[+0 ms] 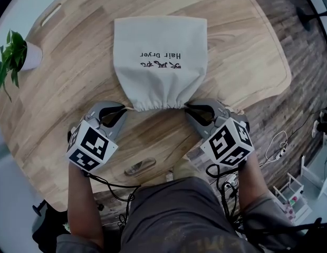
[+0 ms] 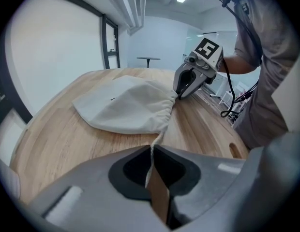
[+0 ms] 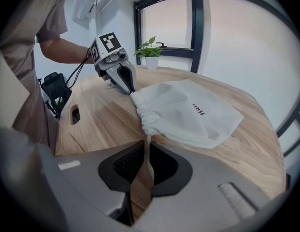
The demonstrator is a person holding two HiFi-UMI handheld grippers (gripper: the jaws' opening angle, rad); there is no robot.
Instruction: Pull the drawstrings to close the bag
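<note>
A white cloth bag (image 1: 159, 59) printed "Hair Dryer" lies flat on the round wooden table (image 1: 63, 88), its gathered mouth (image 1: 159, 104) toward me. My left gripper (image 1: 124, 108) is shut on the left drawstring (image 2: 157, 138) just left of the mouth. On the other side my right gripper (image 1: 188, 107) is shut on the right drawstring (image 3: 145, 141). Each cord runs taut from the puckered opening into the closed jaws. The bag (image 2: 126, 108) shows bunched at its mouth in the left gripper view, and the bag (image 3: 188, 111) likewise in the right gripper view.
A small potted plant (image 1: 15, 57) stands at the table's left edge. A handle slot (image 1: 140, 166) is cut into the table near me. Cables (image 1: 277, 146) and a white rack (image 1: 290, 194) lie on the floor to the right.
</note>
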